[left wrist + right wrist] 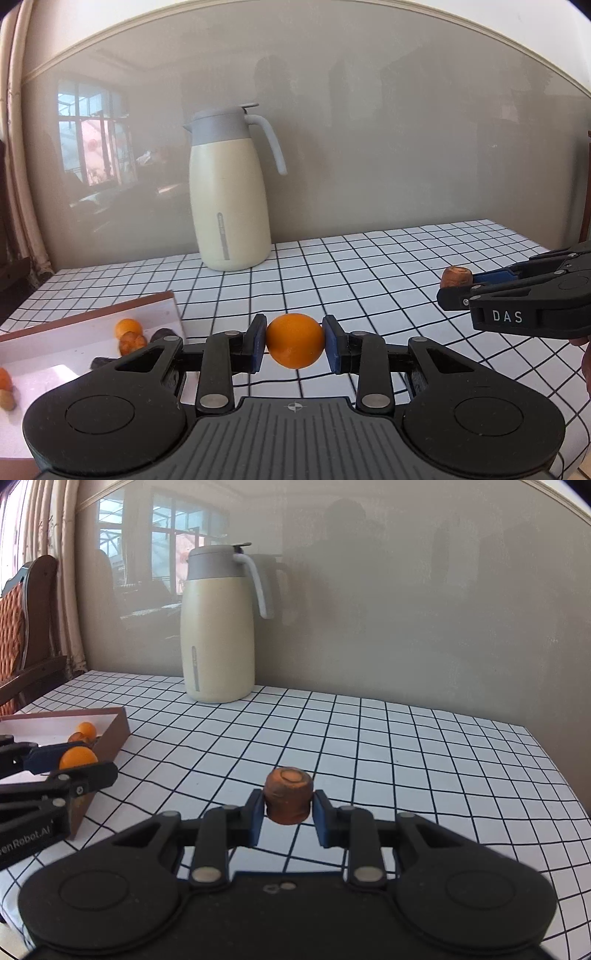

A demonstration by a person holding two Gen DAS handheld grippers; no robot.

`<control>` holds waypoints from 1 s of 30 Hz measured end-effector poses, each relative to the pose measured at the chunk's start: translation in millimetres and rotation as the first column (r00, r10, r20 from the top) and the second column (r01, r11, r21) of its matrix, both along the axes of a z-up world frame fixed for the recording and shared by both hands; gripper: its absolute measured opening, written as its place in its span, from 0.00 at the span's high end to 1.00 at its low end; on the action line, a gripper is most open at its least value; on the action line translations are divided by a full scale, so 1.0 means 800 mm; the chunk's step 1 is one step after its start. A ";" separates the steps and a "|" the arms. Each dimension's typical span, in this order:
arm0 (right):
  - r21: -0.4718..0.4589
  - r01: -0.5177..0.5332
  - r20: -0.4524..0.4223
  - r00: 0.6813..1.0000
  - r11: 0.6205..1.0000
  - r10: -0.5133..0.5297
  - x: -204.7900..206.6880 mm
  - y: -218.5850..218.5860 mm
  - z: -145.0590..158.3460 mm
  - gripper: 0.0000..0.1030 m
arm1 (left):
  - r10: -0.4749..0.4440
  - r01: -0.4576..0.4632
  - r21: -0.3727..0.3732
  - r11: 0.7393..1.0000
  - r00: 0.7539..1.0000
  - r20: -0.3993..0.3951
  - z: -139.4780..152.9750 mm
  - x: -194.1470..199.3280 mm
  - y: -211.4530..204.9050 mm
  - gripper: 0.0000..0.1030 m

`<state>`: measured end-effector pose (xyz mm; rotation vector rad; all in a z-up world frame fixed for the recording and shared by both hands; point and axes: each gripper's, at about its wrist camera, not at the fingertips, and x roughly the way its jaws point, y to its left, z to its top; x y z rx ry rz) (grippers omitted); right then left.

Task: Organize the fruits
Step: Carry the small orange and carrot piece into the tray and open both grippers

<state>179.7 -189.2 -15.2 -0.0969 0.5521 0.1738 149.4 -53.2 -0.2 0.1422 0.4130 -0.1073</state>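
Note:
My left gripper (294, 341) is shut on a small orange (294, 340), held above the checked tablecloth; the same orange (77, 757) shows at the left of the right wrist view. My right gripper (288, 805) is shut on a brownish-orange carrot piece (287, 797), cut end facing forward; that carrot piece (456, 277) pokes out of the right gripper (458, 291) at the right edge of the left wrist view. A brown box (92, 314) with a white inside lies at the left and holds several small fruits, among them oranges (128, 328).
A cream thermos jug (229, 192) with a grey lid and handle stands at the back against the grey wall. The checked tablecloth (369, 738) spreads to the right and ends at the table's right edge. A wooden chair (22, 627) stands beyond the table's left side.

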 end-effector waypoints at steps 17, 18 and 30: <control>0.030 -0.262 0.003 0.965 0.965 0.262 -0.048 0.150 0.012 0.81 | 0.243 -0.243 0.004 0.970 0.970 0.032 0.014 -0.075 0.155 0.68; 0.027 -0.274 0.006 0.962 0.961 0.274 -0.049 0.159 0.012 0.81 | 0.258 -0.258 0.003 0.966 0.965 0.034 0.015 -0.078 0.165 0.68; -0.020 -0.407 0.031 0.913 0.913 0.407 -0.065 0.247 0.019 0.81 | 0.377 -0.375 -0.034 0.926 0.925 0.050 0.016 -0.093 0.256 0.68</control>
